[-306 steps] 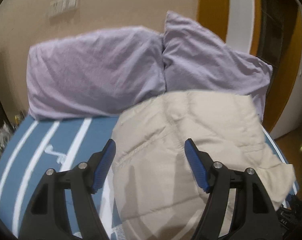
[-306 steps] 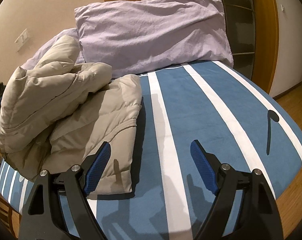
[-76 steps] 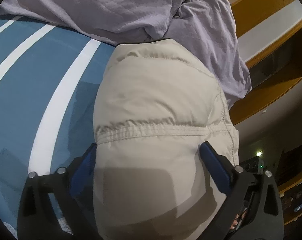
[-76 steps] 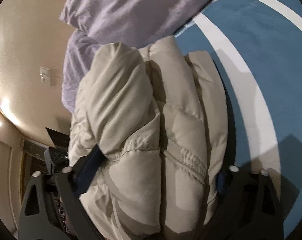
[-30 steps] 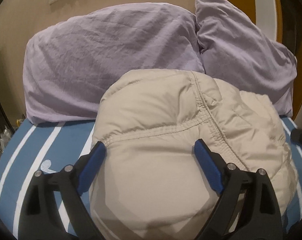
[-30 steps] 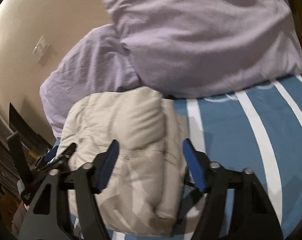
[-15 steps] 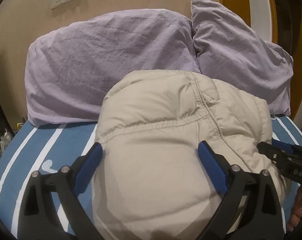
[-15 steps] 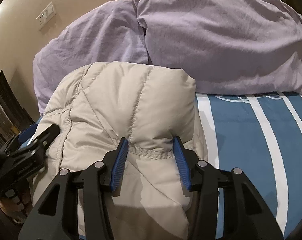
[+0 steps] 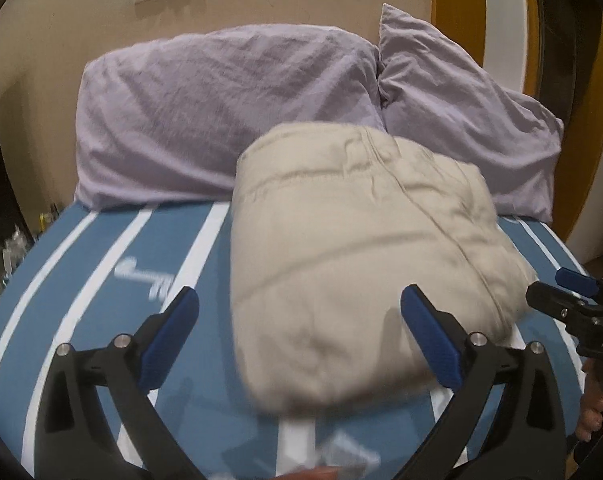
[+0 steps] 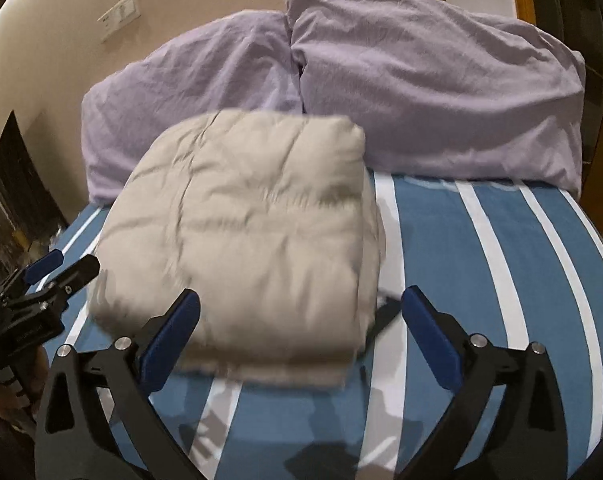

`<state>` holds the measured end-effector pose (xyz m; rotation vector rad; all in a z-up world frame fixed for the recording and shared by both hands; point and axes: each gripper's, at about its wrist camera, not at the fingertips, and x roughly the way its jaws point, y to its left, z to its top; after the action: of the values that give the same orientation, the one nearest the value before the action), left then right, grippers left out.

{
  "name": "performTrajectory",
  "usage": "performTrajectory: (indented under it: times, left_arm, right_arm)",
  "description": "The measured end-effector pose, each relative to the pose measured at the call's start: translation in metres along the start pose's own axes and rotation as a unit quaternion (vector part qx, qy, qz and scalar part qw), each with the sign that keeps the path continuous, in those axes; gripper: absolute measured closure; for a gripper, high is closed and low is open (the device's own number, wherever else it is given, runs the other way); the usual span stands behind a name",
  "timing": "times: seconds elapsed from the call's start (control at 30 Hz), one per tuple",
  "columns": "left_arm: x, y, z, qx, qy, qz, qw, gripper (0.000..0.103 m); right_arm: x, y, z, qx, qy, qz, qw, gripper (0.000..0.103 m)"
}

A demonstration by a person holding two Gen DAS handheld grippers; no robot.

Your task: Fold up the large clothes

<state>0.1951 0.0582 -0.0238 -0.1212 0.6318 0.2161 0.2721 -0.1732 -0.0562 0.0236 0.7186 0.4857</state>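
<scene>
A beige padded jacket (image 9: 361, 248) lies folded in a thick bundle on the blue striped bed (image 9: 101, 280), its far end against the pillows. My left gripper (image 9: 299, 336) sits at the bundle's near end. Its jaws are opening, the blue pads (image 9: 429, 336) stand wide, and neither presses the cloth. In the right wrist view the jacket (image 10: 253, 232) looks like a flat square. My right gripper (image 10: 299, 336) is at its near edge with jaws opening wide and nothing gripped. Each gripper shows in the other's view: the right gripper (image 9: 573, 304) and the left gripper (image 10: 41, 288).
Two lilac pillows (image 10: 421, 80) lean on the beige wall behind the jacket. A wooden door frame (image 9: 457, 20) stands at the back right. Striped sheet (image 10: 501, 260) lies bare to the jacket's right. A hand (image 9: 589, 416) holds the right gripper's handle.
Both grippers have drawn back from the jacket. The right jaws, narrow around a fold half a second ago, now stand wide. The bundle rests on the bed, farther from both cameras.
</scene>
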Motion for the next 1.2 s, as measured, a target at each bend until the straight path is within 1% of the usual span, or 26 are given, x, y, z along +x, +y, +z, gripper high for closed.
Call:
performTrajectory:
  times: [0.07, 0.2, 0.37, 0.43, 0.57, 0.87, 1.2]
  left_arm:
    - [-0.014, 0.006, -0.011, -0.008, 0.014, -0.005, 0.9999, 0.002]
    - [-0.037, 0.010, -0.027, -0.011, 0.029, -0.004, 0.9995, 0.002]
    - [-0.059, 0.004, -0.048, -0.005, 0.042, -0.010, 0.9991, 0.002]
    - [-0.065, 0.001, -0.058, -0.007, 0.052, -0.020, 0.9984, 0.002]
    - [-0.069, -0.004, -0.066, -0.003, 0.060, -0.033, 0.9976, 0.002]
    - [-0.064, -0.009, -0.066, -0.009, 0.078, -0.051, 0.9956, 0.002]
    - [-0.062, -0.010, -0.068, -0.013, 0.081, -0.053, 0.9952, 0.002]
  right_arm:
    - [-0.012, 0.006, -0.011, -0.011, 0.010, -0.009, 1.000, 0.001]
    - [-0.033, 0.020, -0.031, -0.035, 0.016, -0.003, 0.999, 0.001]
    - [-0.047, 0.027, -0.049, -0.025, 0.050, -0.001, 0.998, 0.001]
    - [-0.048, 0.027, -0.052, -0.017, 0.059, 0.005, 0.998, 0.001]
    - [-0.054, 0.028, -0.057, -0.012, 0.061, 0.010, 0.998, 0.001]
    - [-0.058, 0.032, -0.059, -0.015, 0.061, 0.012, 0.998, 0.001]
    - [-0.057, 0.035, -0.060, -0.015, 0.065, 0.014, 0.998, 0.001]
